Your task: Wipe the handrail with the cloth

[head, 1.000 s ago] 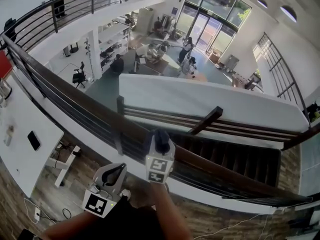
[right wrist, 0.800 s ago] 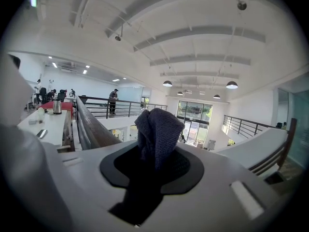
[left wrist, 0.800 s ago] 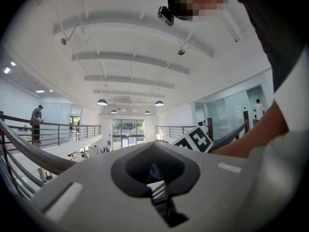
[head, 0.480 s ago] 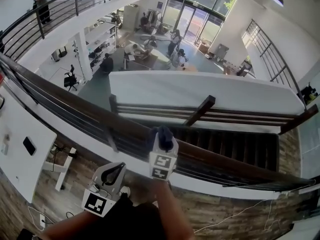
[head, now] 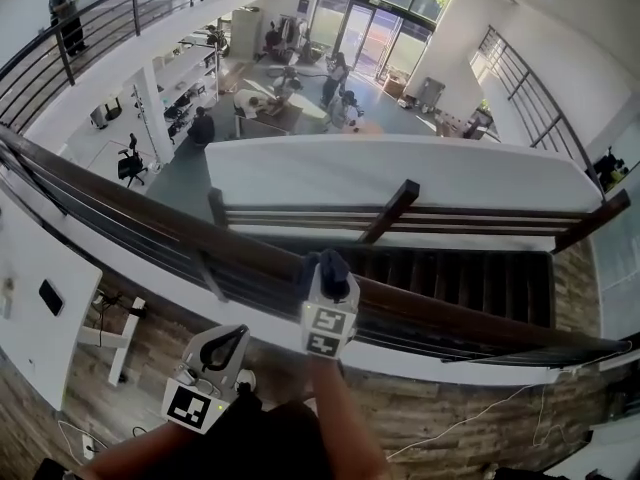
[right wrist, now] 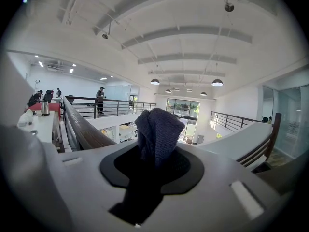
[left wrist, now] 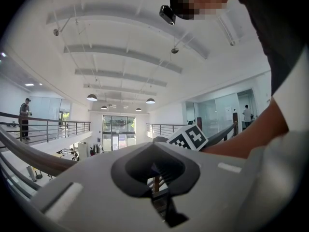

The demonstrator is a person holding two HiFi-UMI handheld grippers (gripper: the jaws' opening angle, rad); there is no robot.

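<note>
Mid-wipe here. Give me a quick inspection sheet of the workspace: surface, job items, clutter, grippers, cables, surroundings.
Surface: dark wooden handrail runs diagonally across the head view; no dirt can be made out.
Job's things: dark blue cloth, bunched, sits over the handrail; contact cannot be confirmed.
Clutter: nothing seen on the handrail; white table at left carries a small dark item.
Grippers: right gripper shut on the cloth; left gripper shut, empty, short of the rail.
Cables: white cable lies on the wood floor, lower right.
Surroundings: staircase beyond the rail; people on the level below; a person on the far balcony.
</note>
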